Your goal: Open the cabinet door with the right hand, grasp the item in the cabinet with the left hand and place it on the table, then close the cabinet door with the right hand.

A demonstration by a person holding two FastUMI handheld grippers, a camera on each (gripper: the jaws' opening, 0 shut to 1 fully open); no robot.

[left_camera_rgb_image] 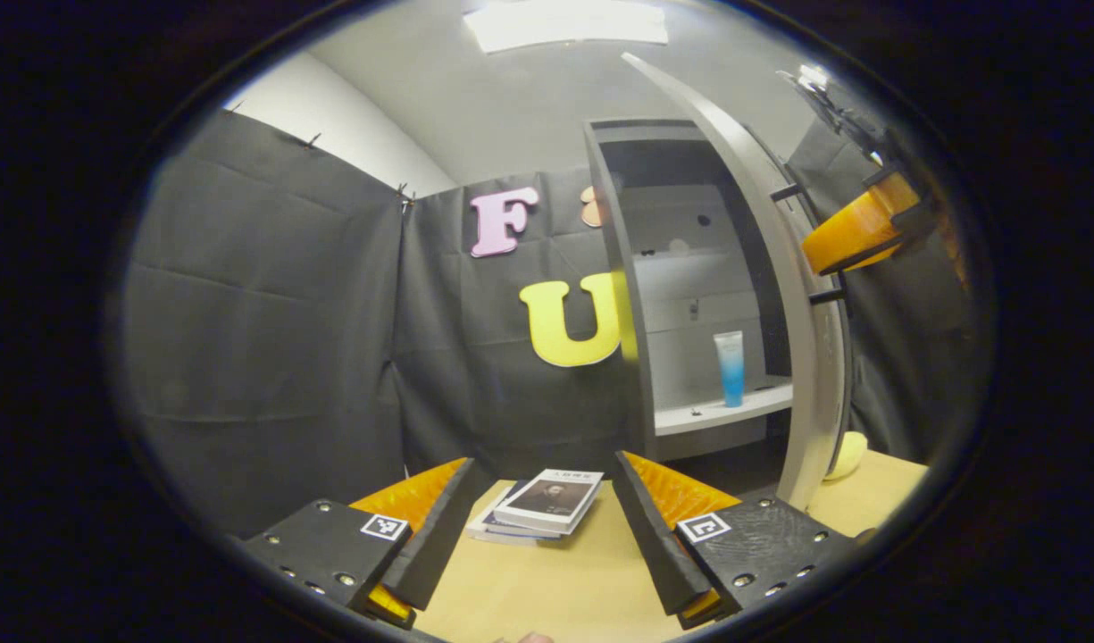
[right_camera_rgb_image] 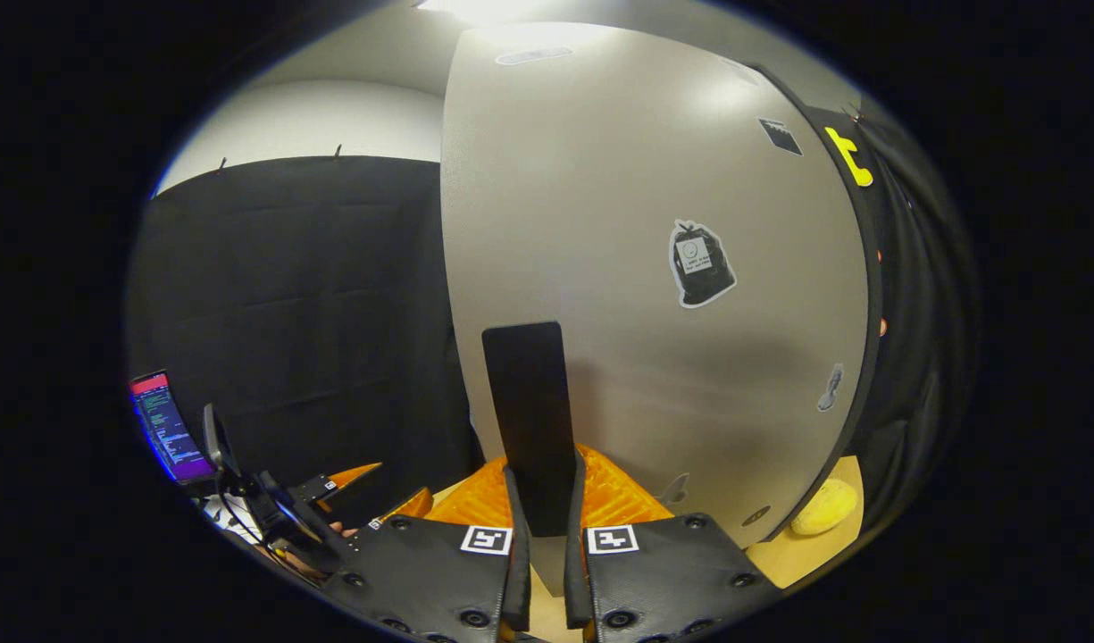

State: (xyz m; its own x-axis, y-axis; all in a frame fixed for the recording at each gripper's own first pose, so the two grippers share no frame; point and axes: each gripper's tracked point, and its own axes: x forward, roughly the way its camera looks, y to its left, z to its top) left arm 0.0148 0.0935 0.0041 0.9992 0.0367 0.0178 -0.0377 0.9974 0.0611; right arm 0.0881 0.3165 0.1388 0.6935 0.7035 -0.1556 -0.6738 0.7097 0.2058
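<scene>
The grey cabinet point(left_camera_rgb_image: 620, 268) stands with its door point(left_camera_rgb_image: 801, 375) swung wide. On its white shelf point(left_camera_rgb_image: 721, 413) a blue-and-clear tube point(left_camera_rgb_image: 730, 368) stands upright. My left gripper point(left_camera_rgb_image: 543, 460) is open above the table point(left_camera_rgb_image: 555, 580), well short of the cabinet, with nothing between its fingers. In the right gripper view, my right gripper point(right_camera_rgb_image: 545, 475) is shut on the door's black handle point(right_camera_rgb_image: 529, 393), and the grey door point(right_camera_rgb_image: 654, 268) stands close ahead. The right gripper point(left_camera_rgb_image: 855, 232) also appears beyond the door edge in the left gripper view.
A small stack of books point(left_camera_rgb_image: 547, 505) lies on the table in front of the left gripper. A yellow rounded object point(right_camera_rgb_image: 823, 507) sits on the table by the door's foot. A lit phone on a stand point(right_camera_rgb_image: 167, 429) is at the far left, near the left gripper point(right_camera_rgb_image: 381, 491).
</scene>
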